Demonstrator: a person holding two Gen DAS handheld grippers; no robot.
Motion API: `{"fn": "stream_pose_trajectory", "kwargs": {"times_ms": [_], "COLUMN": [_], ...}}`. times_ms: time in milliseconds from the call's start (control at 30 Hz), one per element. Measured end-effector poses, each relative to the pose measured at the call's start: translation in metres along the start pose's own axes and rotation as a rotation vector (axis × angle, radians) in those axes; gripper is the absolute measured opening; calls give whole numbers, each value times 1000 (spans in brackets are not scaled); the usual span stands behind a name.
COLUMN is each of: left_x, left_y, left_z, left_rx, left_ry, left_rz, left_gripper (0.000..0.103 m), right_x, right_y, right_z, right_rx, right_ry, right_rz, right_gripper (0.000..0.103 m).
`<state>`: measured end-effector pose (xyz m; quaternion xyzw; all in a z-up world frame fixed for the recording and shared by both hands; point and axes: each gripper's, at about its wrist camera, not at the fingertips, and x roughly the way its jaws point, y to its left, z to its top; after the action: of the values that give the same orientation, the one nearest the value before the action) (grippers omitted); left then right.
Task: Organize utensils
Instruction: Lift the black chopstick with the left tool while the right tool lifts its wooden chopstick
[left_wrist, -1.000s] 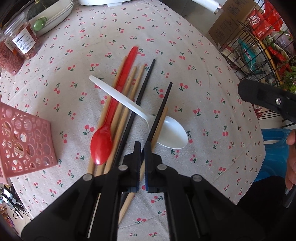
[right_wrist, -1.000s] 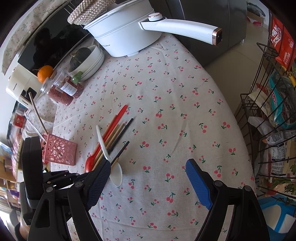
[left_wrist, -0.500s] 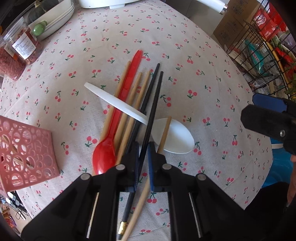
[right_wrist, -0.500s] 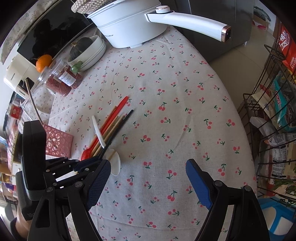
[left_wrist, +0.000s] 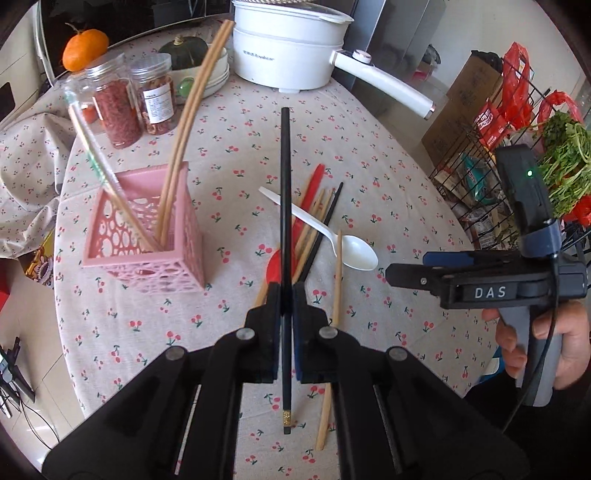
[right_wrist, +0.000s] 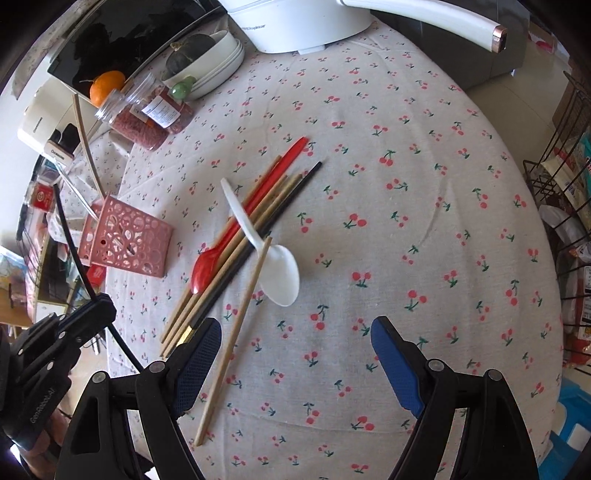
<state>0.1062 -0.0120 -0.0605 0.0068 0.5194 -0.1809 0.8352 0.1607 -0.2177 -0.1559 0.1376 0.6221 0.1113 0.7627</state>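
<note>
A: On the left of the frame stands the pink holder (left_wrist: 144, 236), with a few pale chopsticks (left_wrist: 184, 122) already leaning in it. I think the black chopstick (left_wrist: 285, 206) must go there too.

B: Yes. The left tool (left_wrist: 285, 299) is clamped on that black chopstick, near its lower end, so most of its length points up toward the top of the frame. It is clear of the table (left_wrist: 369, 155).

A: Then the long free end can swing. Better to carry it slowly, tip it more upright above the holder and bring the lower end into the opening before releasing.

B: And not to knock the leaning sticks. In the middle, the red spoon (right_wrist: 221, 254), the white spoon (right_wrist: 273, 269), the second black chopstick (right_wrist: 273, 214) and the wooden ones (right_wrist: 236, 325) lie in a pile.

A: On the right, the right tool (right_wrist: 295, 350) has its jaws wide apart, with nothing between them, just above the loose wooden stick.
</note>
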Motion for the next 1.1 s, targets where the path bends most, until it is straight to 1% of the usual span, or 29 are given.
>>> {"fn": "stream_pose_trajectory", "kwargs": {"times_ms": [200,267,333,367,433,500,567,600,633,667,700,733,767,833,933,1100], "left_x": [-8,-2,-6,-7,-11,-12,-14,-15,-16,-16,-17,-17,-17,-19,-25,-42], "left_y": [24,31,32,31,32,35,39,41,42,43,44,46,47,50,51,48], "left_z": [-22,-24,-24,-24,-25,-25,-26,-26,-27,-27,-28,-29,-30,-31,-33,-35], "left_rx": [-78,-109,-102,-93,-89,-101,-112,-116,-120,-124,-127,-130,-135,-144,-150,-125], "left_ry": [-57,-44,-50,-57,-64,-61,-63,-64,-66,-67,-68,-68,-68,-72,-86,-133], "left_rz": [-48,-50,-59,-52,-49,-57,-58,-60,-60,-59,-58,-59,-58,-57,-56,-41], "left_gripper": [7,7,7,7,7,7,7,7,7,7,7,7,7,7,7,7], "right_x": [20,28,38,43,48,50,54,55,58,58,59,61,62,64,59,23], "right_y": [16,18,22,24,31,40,46,49,51,53,54,56,58,59,56,63], "right_z": [-7,-8,-7,-6,-3,0,1,1,1,1,1,1,1,1,0,-6], "right_rx": [12,25,31,29,18,-10,-18,-30,-39,-45,-51,-59,-71,-75,-60,-103], "right_ry": [48,60,68,72,59,39,34,25,29,16,21,13,9,-1,-19,-125], "right_rz": [46,42,36,30,9,-3,-9,-19,-26,-32,-32,-38,-47,-37,12,53], "right_gripper": [84,83,76,71,67,48,42,35,34,26,22,16,14,12,7,7]}}
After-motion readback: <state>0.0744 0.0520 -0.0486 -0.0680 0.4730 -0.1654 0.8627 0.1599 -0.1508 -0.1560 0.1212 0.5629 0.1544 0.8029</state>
